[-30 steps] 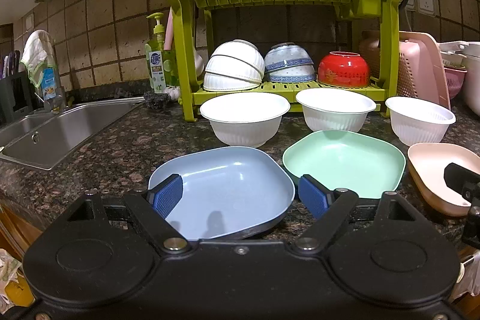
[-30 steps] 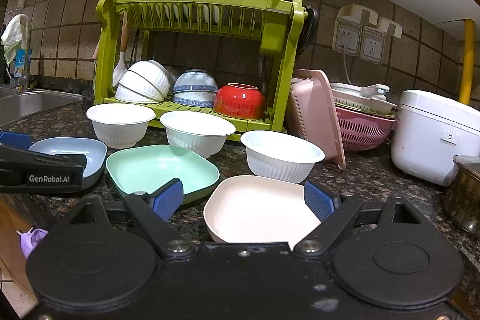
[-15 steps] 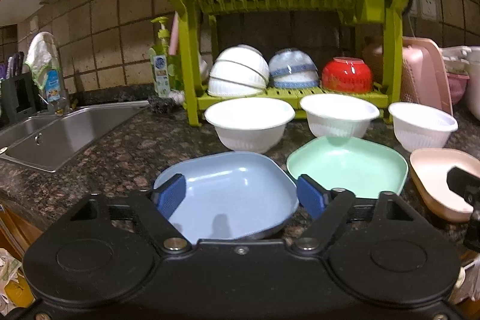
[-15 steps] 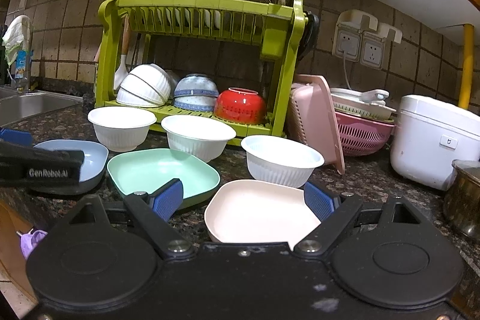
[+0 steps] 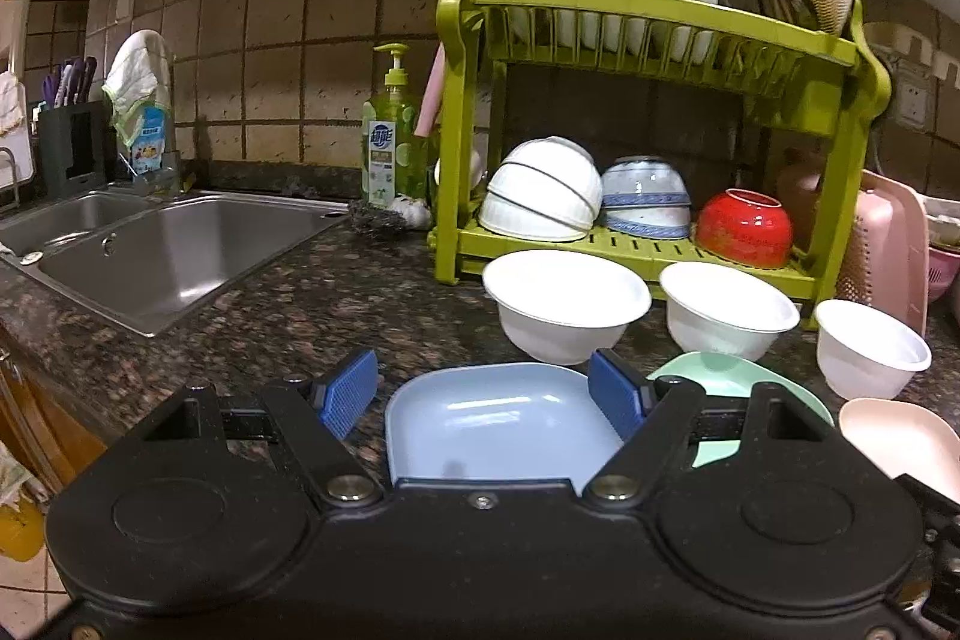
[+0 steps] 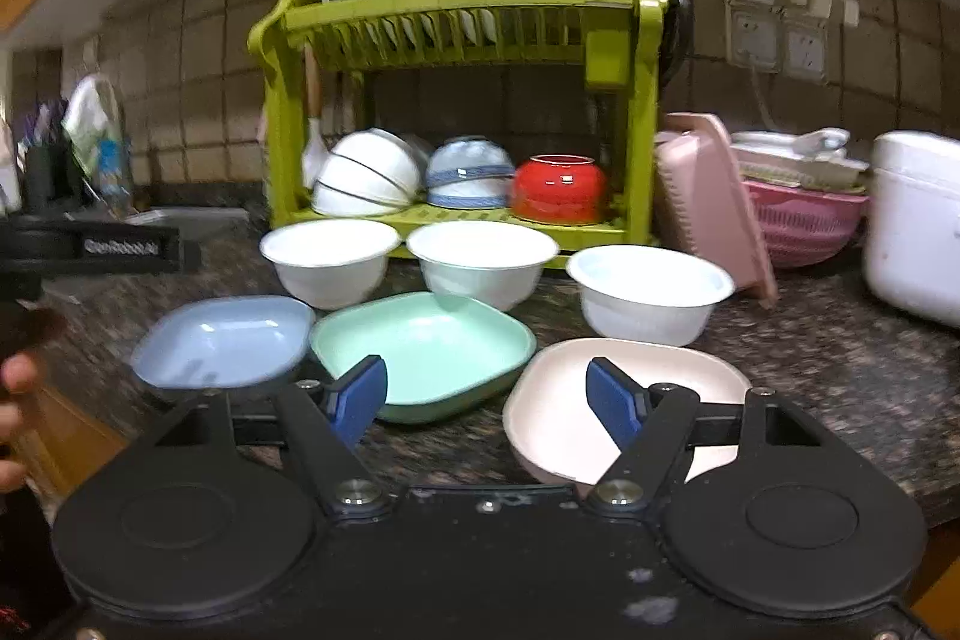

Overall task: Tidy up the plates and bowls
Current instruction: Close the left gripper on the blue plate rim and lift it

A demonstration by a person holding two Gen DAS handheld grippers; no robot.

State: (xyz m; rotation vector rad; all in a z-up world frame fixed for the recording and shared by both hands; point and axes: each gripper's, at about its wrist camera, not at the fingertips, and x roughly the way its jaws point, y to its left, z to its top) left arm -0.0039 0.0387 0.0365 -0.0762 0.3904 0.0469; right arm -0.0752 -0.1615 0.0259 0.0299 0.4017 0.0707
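The left wrist view alone shows the steel sink [image 5: 174,250] and the soap bottle [image 5: 390,130], both far to the left of the jaws. The left gripper [image 5: 483,391] is spread wide and holds nothing; the smooth blue plate [image 5: 498,421] lies between its blue ribbed pads. Only the right wrist view shows the pink basket [image 6: 804,220] and the white cooker [image 6: 918,226] on the right. The right gripper [image 6: 486,400] is also released, the green plate [image 6: 426,346] just ahead of its left pad and the pink plate [image 6: 558,412] under its right pad. There are three square plates with round corners. Behind them stand three white bowls [image 6: 480,259], in front of the green plastic rack [image 6: 456,34].
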